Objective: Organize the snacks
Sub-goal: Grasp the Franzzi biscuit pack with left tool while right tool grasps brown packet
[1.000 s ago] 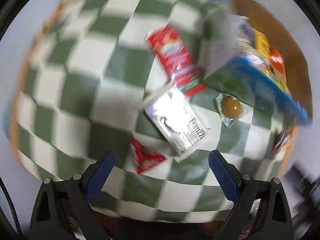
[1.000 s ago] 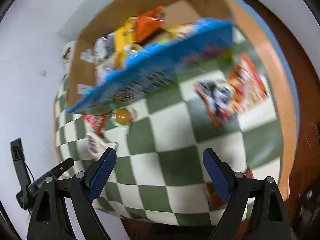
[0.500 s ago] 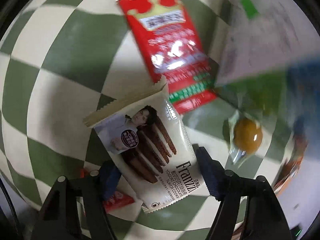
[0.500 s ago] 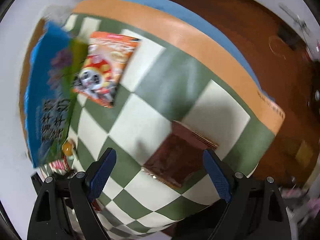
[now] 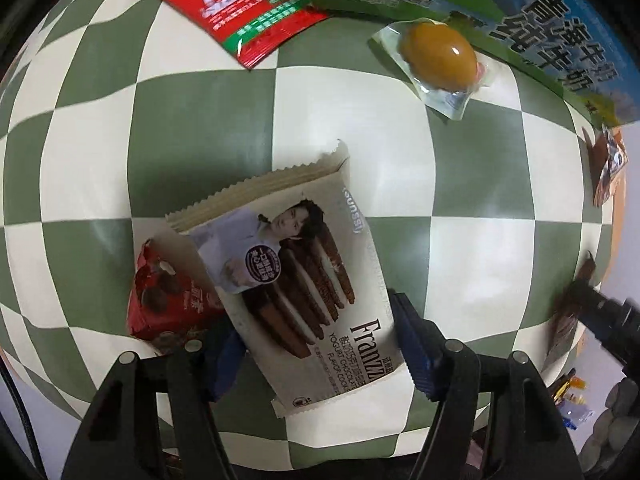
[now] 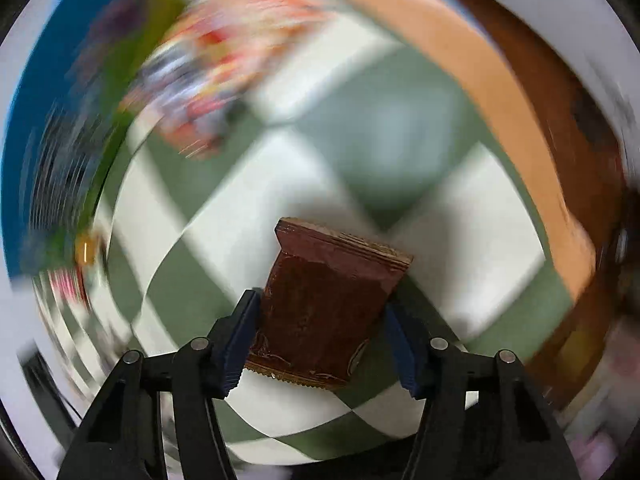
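Desk (image 5: 400, 152), covered in green-and-cream checks with an orange border along its edge.

Left gripper (image 5: 316, 354): points straight down over the desk. Fingers have just been closing, one at each long side of a white cookie packet (image 5: 304, 292); the right pad sits against the packet's edge, the left pad is partly hidden under it, so a firm pinch cannot be told. The packet lies flat and overlaps a small red snack packet (image 5: 168, 300), which crowds the left finger.

Around it, toward the far edge: a red sachet (image 5: 240, 12); a sealed brown egg (image 5: 438, 54) in clear wrap, just beside a blue-and-green milk carton box (image 5: 560, 28) that lies over the desk's far corner. A brown wrapper (image 5: 606, 164) lies at the right edge.

Right gripper (image 6: 320, 332): steeply downward. Fingers have just been closing and now press both sides of a dark brown snack packet (image 6: 324, 300) near the orange-bordered edge of the desk (image 6: 460, 208), the packet's crimped end pointing away.

Right view only: an orange printed snack bag (image 6: 224, 68), heavily blurred, beside the blue box (image 6: 60, 80). Left view only: the cookie packet, both red packets and the egg seen sharply.
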{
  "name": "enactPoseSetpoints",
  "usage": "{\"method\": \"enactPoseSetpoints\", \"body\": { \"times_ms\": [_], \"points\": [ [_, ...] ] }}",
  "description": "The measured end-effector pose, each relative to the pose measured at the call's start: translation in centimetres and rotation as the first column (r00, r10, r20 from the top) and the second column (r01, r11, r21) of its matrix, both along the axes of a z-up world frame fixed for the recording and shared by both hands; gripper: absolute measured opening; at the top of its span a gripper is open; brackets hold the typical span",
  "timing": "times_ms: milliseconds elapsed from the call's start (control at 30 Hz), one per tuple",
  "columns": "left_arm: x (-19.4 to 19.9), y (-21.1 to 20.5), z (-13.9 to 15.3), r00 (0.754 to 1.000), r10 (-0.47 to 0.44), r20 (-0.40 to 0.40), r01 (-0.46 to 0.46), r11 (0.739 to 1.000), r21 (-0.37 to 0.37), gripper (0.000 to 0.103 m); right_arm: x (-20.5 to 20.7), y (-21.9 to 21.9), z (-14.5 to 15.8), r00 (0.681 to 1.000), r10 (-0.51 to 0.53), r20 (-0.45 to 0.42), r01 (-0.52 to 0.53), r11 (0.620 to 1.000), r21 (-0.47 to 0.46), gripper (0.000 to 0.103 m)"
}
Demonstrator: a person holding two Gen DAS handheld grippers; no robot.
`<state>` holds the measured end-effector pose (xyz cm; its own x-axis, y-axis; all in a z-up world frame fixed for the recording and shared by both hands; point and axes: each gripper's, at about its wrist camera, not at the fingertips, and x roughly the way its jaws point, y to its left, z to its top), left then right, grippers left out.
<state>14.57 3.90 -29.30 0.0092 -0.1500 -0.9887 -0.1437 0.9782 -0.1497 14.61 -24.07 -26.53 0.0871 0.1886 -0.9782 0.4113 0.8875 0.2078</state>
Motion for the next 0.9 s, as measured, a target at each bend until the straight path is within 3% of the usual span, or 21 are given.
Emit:
{"method": "enactPoseSetpoints", "body": {
  "times_ms": [67, 100, 167, 200, 267, 333, 367, 533, 567, 667, 900],
  "points": [
    [0.0, 0.2, -0.2, 1.000, 0.014, -0.012, -0.014, 1.000, -0.013, 0.067, 1.2, 3.2, 0.4, 0.978, 0.207, 0.000, -0.206, 0.976, -0.063, 0.063],
    [-0.1, 1.4, -0.4, 0.999, 0.028, -0.022, -0.029, 0.999, -0.029, 0.070, 1.6, 5.1, 0.6, 0.946, 0.324, -0.007, -0.323, 0.940, -0.106, 0.063],
    [0.1, 2.1, -0.7, 0.997, 0.074, -0.039, -0.076, 0.995, -0.069, 0.074, 1.9, 7.5, 0.5, 0.888, 0.458, -0.034, -0.458, 0.877, -0.147, 0.066],
    [0.6, 3.9, -0.9, 0.992, 0.114, -0.052, -0.119, 0.989, -0.093, 0.075, 2.0, 8.2, 0.4, 0.866, 0.496, -0.056, -0.498, 0.853, -0.153, 0.073],
    [0.7, 4.9, -1.1, 0.979, 0.194, -0.065, -0.201, 0.971, -0.128, 0.075, 1.9, 8.4, 0.8, 0.870, 0.491, -0.050, -0.493, 0.862, -0.119, 0.082],
    [0.5, 6.2, -1.2, 0.963, 0.265, -0.057, -0.270, 0.951, -0.149, 0.075, 1.7, 7.5, 1.6, 0.903, 0.430, -0.022, -0.431, 0.900, -0.074, 0.086],
    [0.4, 6.2, -1.1, 0.962, 0.269, -0.043, -0.272, 0.953, -0.132, 0.071, 1.7, 7.1, 1.8, 0.916, 0.400, -0.001, -0.400, 0.915, -0.050, 0.086],
    [0.1, 2.2, 0.2, 0.997, 0.059, 0.040, -0.059, 0.998, 0.004, 0.060, 1.0, 5.6, 1.1, 0.966, 0.259, -0.012, -0.258, 0.965, 0.034, 0.085],
    [-0.2, 1.6, 0.4, 0.999, 0.029, 0.043, -0.029, 0.999, 0.015, 0.060, 0.7, 5.4, 0.8, 0.968, 0.250, -0.010, -0.249, 0.967, 0.044, 0.084],
    [-0.5, 0.1, 0.4, 0.998, -0.048, 0.039, 0.046, 0.998, 0.034, 0.060, 0.6, 6.2, 0.6, 0.959, 0.282, -0.006, -0.282, 0.959, -0.007, 0.061],
    [-1.2, -0.5, -0.5, 0.998, -0.061, 0.007, 0.061, 0.997, 0.054, 0.061, -0.6, 9.4, 0.4, 0.921, 0.390, -0.001, -0.389, 0.920, -0.039, 0.061]
  ]
}}
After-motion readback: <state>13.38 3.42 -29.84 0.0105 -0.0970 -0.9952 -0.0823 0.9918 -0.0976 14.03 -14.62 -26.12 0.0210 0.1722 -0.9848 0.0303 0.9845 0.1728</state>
